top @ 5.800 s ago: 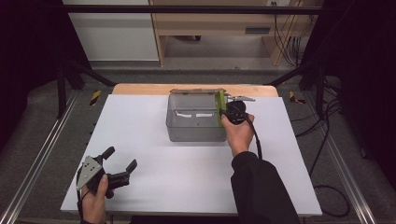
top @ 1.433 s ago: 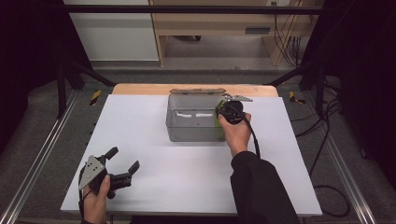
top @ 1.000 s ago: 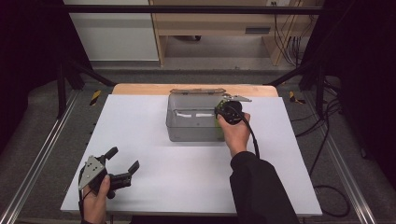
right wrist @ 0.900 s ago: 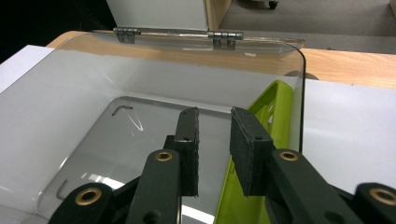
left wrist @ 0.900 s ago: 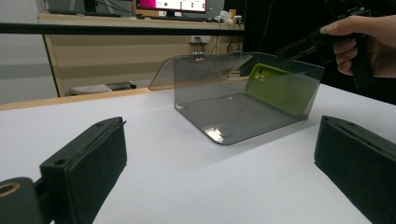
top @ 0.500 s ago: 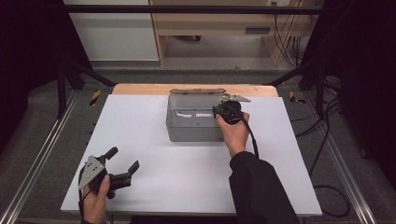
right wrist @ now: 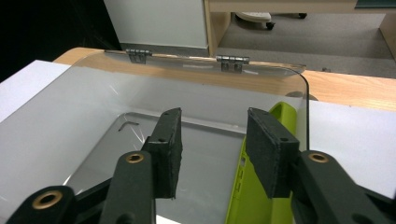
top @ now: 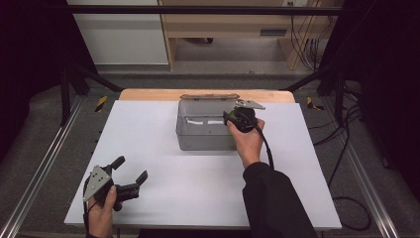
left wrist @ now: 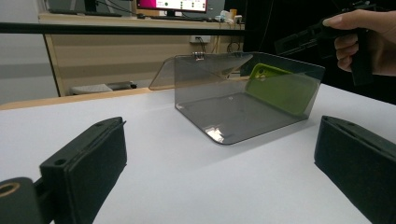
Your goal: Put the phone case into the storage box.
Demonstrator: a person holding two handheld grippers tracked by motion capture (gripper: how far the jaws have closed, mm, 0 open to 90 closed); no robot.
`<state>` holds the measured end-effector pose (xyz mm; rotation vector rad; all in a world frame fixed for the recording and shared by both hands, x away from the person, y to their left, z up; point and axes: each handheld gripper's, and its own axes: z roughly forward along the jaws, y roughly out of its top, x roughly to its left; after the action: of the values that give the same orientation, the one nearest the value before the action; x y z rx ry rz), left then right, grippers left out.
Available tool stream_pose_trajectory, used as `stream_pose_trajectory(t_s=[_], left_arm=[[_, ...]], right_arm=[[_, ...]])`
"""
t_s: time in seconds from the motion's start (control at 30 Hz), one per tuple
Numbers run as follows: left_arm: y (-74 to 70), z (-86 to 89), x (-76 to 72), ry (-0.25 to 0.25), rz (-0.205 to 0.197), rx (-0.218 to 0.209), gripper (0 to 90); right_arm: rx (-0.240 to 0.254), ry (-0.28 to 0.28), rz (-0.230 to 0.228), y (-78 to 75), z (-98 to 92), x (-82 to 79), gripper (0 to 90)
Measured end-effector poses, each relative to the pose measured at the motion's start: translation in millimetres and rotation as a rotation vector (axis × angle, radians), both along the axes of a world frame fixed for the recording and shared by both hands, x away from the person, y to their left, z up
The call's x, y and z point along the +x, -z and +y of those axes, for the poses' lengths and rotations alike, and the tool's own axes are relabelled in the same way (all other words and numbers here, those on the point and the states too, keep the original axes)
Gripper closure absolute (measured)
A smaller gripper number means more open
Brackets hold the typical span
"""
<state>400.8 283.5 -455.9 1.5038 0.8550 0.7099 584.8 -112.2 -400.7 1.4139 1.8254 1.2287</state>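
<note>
Your right hand (top: 246, 141) is covering the near right corner of the smoky transparent plastic box (top: 204, 130) in the high view. The lime-green phone case (right wrist: 254, 186) inside is running off the right gripper view's bottom edge.

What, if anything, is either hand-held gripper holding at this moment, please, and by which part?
Nothing is held. The right hand-held gripper hangs open over the clear box, apart from the green phone case standing inside. The left hand-held gripper is open above the table.
</note>
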Motion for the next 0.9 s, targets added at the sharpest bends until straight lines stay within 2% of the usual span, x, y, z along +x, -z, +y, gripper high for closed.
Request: stream_pose_trajectory(t_s=[0.33, 0.6, 0.9], left_arm=[[0.0, 0.1, 0.0, -0.001, 0.0, 0.0, 2.2], [0.0, 0.0, 0.0, -0.001, 0.0, 0.0, 2.2], [-0.1, -0.2, 0.0, 0.002, -0.002, 0.001, 2.2]], right_arm=[[0.01, -0.006, -0.046, -2.3, 2.5, -1.5, 46.8], [0.024, -0.002, -0.067, -4.1, 2.5, -2.2, 37.2], [0.031, 0.014, -0.11, -6.4, 3.0, -2.9, 23.7]])
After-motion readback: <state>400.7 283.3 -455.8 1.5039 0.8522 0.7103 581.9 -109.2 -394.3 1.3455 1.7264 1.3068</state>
